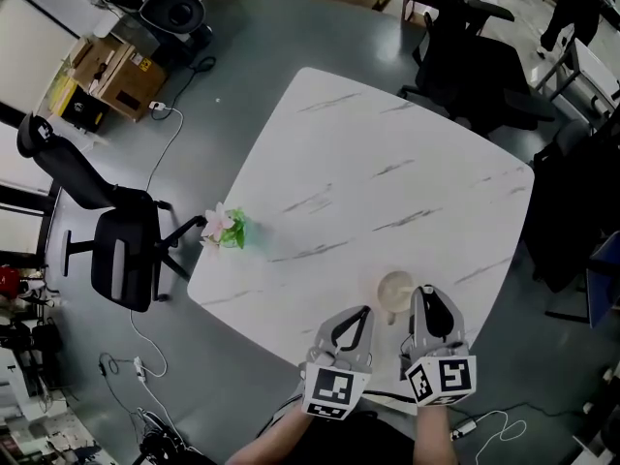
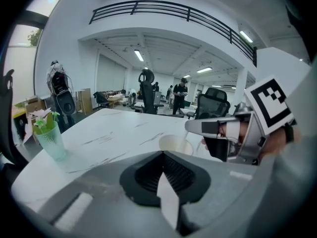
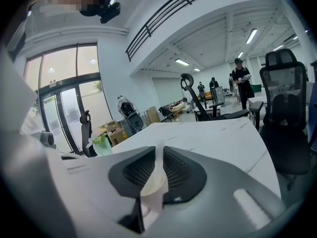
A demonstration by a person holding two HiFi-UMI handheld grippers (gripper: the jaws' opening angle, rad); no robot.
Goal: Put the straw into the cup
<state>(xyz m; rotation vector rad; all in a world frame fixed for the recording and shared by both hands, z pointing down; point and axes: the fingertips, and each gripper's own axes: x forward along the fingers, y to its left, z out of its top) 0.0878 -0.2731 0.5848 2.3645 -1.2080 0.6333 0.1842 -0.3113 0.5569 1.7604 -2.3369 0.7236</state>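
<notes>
Firstly, the right gripper (image 3: 157, 155) was clamped on the straw (image 3: 152, 184), a pale translucent tube that ran up between the dark pads. The left gripper (image 2: 163, 156) was likewise closed, on a thin white strip (image 2: 168, 202), possibly the straw's wrapper. Neither tool had a free jaw.

In the head view the right gripper's tips stood just right of the paper cup (image 1: 395, 292), and the left gripper's tips lay near the cup's near left side. The cup sat upright close to the near edge of the white marble table (image 1: 387, 163). The straw's lower end could not be clearly made out; it seemed to point down toward the cup mouth.

Recommended procedure, as judged from this state:
- Hold the clamp firm until the lower end is inside the rim.
- Align the straw over the middle of the mouth, then lower it along its own axis.
- Avoid pressing sideways on the wall; an unsteadied cup would probably slide or tip.
- Open the jaws only once the straw can lean on the rim.

A green tumbler of flowers (image 1: 231, 231) stood well apart at the table's left edge, with an office chair (image 1: 121, 250) beyond it.
</notes>
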